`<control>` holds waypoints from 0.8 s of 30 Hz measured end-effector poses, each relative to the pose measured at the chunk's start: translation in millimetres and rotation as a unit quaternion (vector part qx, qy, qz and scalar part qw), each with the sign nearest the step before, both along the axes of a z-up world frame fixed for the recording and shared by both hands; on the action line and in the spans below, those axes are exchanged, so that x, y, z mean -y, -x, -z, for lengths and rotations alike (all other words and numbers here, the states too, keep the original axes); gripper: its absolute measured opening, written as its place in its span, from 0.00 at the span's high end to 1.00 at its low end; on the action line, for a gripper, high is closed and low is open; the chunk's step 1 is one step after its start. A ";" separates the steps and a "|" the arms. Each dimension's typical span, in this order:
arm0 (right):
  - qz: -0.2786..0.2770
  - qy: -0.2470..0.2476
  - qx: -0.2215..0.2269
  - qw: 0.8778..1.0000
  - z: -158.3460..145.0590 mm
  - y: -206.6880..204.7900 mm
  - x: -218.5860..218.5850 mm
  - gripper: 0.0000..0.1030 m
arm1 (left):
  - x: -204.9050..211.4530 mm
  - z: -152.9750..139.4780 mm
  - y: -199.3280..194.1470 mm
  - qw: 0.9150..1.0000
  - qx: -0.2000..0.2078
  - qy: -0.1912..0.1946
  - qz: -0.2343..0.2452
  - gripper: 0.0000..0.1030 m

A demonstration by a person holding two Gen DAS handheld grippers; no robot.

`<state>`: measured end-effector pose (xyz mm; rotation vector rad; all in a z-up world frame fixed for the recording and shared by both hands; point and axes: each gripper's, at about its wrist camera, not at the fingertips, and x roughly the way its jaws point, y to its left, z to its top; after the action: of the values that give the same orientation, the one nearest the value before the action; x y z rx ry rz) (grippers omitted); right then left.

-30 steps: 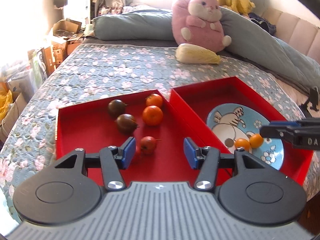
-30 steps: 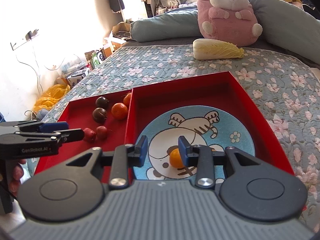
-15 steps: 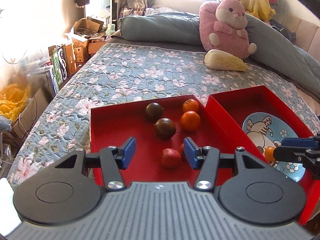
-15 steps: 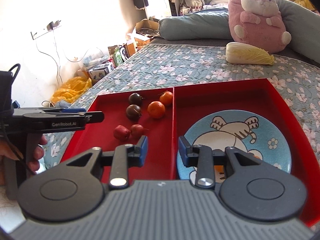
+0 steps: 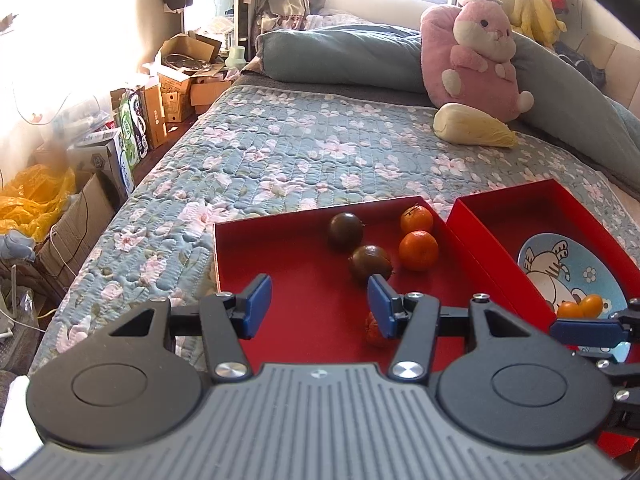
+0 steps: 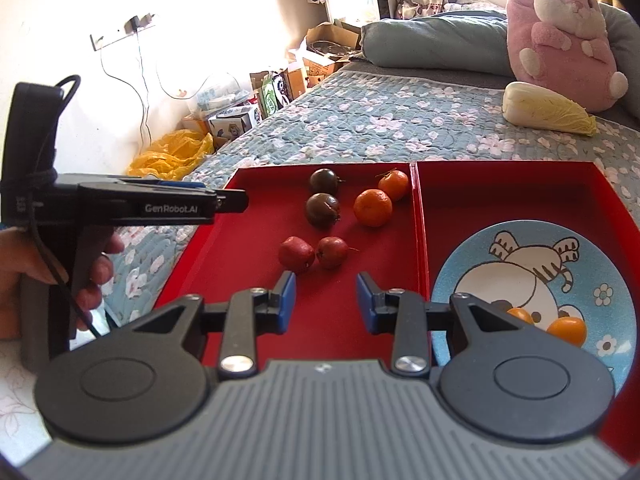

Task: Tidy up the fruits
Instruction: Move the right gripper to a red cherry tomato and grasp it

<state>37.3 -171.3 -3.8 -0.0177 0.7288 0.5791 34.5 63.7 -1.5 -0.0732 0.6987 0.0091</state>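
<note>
Two red trays lie side by side on the bed. The left tray (image 6: 248, 248) holds two dark fruits (image 6: 322, 209), two oranges (image 6: 372, 207) and two small red fruits (image 6: 296, 254). The right tray (image 6: 520, 192) holds a blue cartoon plate (image 6: 520, 248) with two small orange fruits (image 6: 567, 330). My left gripper (image 5: 318, 306) is open and empty above the left tray's near part; a red fruit (image 5: 374, 330) peeks beside its right finger. My right gripper (image 6: 325, 302) is open and empty just short of the red fruits. The left gripper also shows in the right wrist view (image 6: 230, 202).
A pink plush rabbit (image 6: 560, 36), a napa cabbage (image 6: 544, 110) and grey-blue pillows (image 5: 344, 56) lie at the far end of the floral quilt. Cardboard boxes (image 5: 160, 108) and a yellow bag (image 5: 32, 200) sit on the floor to the left.
Both grippers have swung left: the left one pulled back toward the left tray's near left, the right one moved from over the plate to over the left tray. Both stay open and empty.
</note>
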 end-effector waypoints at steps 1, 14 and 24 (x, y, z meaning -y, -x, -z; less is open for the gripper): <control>-0.001 0.002 -0.001 1.000 2.0 -0.7 -2.0 0.64 | -1.2 1.3 -0.7 1.000 -0.003 0.002 -0.003 0.42; 0.005 0.012 -0.018 1.000 21.0 -29.5 -38.2 0.64 | -1.7 14.3 -2.1 0.999 -0.033 0.009 -0.005 0.42; 0.062 0.021 -0.032 0.997 42.5 -58.5 -55.3 0.64 | -5.0 18.8 -7.1 0.999 -0.044 0.018 -0.010 0.42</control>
<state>95.9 -116.0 -46.3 0.0075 0.7994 0.4471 41.6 68.7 -20.3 -0.1143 0.7860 0.0184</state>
